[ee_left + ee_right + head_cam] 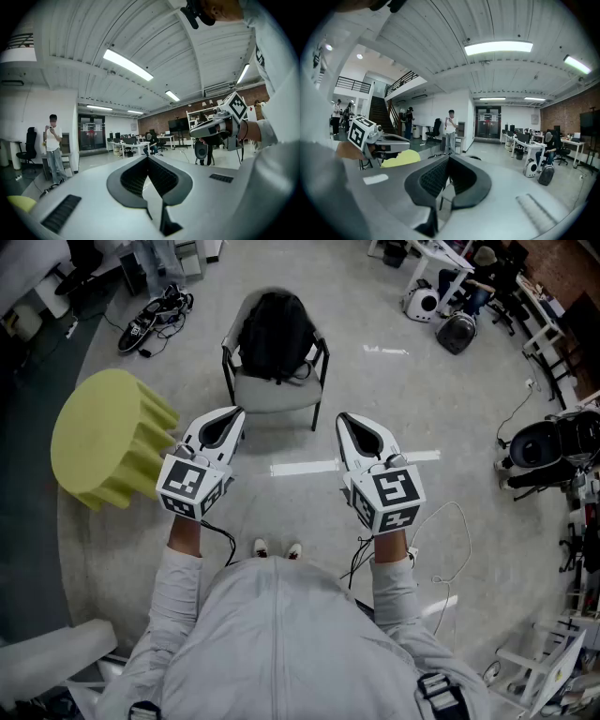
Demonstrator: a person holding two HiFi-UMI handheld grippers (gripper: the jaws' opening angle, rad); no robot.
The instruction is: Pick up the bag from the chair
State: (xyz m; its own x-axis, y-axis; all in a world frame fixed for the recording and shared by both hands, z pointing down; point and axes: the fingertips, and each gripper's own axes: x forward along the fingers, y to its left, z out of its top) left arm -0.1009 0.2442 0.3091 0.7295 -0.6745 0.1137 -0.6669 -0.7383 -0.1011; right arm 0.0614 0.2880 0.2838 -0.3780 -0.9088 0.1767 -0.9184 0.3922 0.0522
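Note:
A black bag (275, 334) sits upright on the seat of a grey chair (272, 396) with a black frame, at the top middle of the head view. My left gripper (235, 415) is held out level, short of the chair's front left corner, jaws shut and empty. My right gripper (344, 419) is level too, short of the chair's front right, shut with nothing in it. In the left gripper view the black pads (136, 176) meet, and the right gripper (202, 131) shows at the right. The right gripper view shows its closed pads (436, 178) and the left gripper (396, 138) to the left.
A yellow-green ribbed stool (108, 437) stands left of the chair. Shoes (155, 320) lie on the floor at the back left. A white tape strip (309, 466) crosses the floor between me and the chair. Cables (450, 540) and dark equipment (553, 446) lie right. A person (451, 131) stands far off.

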